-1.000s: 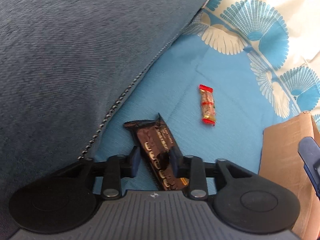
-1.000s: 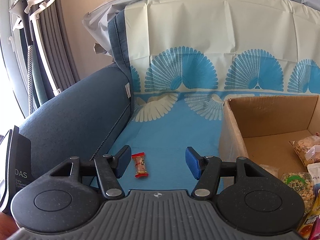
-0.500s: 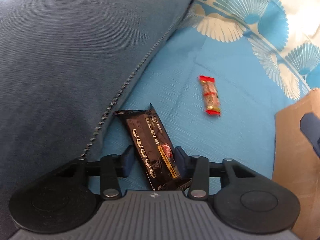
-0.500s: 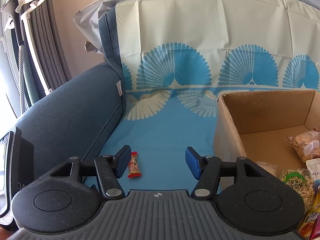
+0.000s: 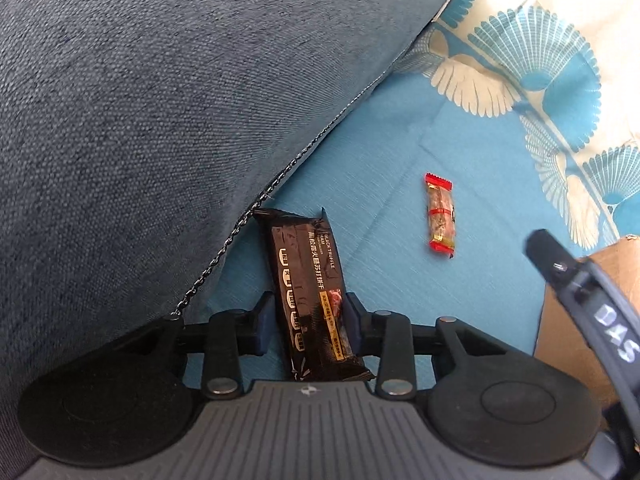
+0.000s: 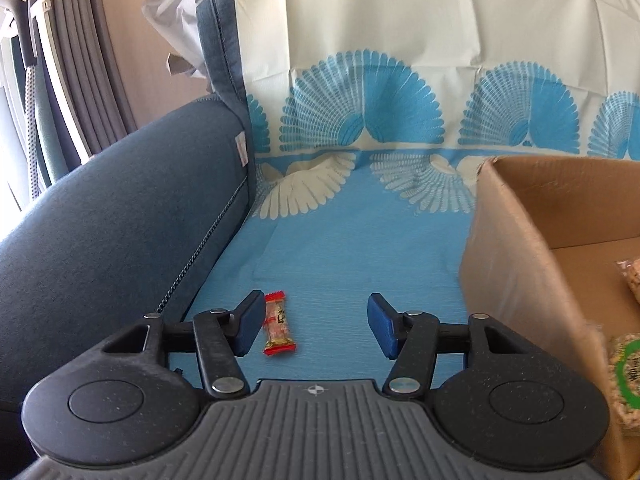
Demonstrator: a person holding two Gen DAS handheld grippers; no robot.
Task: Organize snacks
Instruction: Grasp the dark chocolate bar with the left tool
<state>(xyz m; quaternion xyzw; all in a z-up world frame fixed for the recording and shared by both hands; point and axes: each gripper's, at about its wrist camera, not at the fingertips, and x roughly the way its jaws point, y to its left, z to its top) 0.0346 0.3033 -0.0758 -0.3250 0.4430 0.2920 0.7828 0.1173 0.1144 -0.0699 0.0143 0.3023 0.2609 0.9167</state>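
A black snack packet (image 5: 310, 292) lies on the blue patterned cloth (image 5: 400, 280) beside the sofa armrest. My left gripper (image 5: 309, 318) points down over it, jaws closing, and both blue pads sit against the packet's long sides. A small red-ended candy (image 5: 439, 216) rests further out on the cloth. In the right wrist view that candy (image 6: 278, 324) lies just inside the left finger of my right gripper (image 6: 316, 326), whose jaws are wide and narrowing a little without touching it. Part of the right gripper (image 5: 560, 268) shows at the left wrist view's right edge.
A dark blue sofa armrest (image 6: 100, 240) walls off the left side. An open cardboard box (image 6: 520, 232) stands on the right, with snack bags (image 6: 626, 376) inside. The cloth also drapes up the sofa back (image 6: 400, 40). Curtains hang at far left.
The left jaws have narrowed onto the black packet. The right gripper has come forward and down toward the red candy and now shows in the left wrist view.
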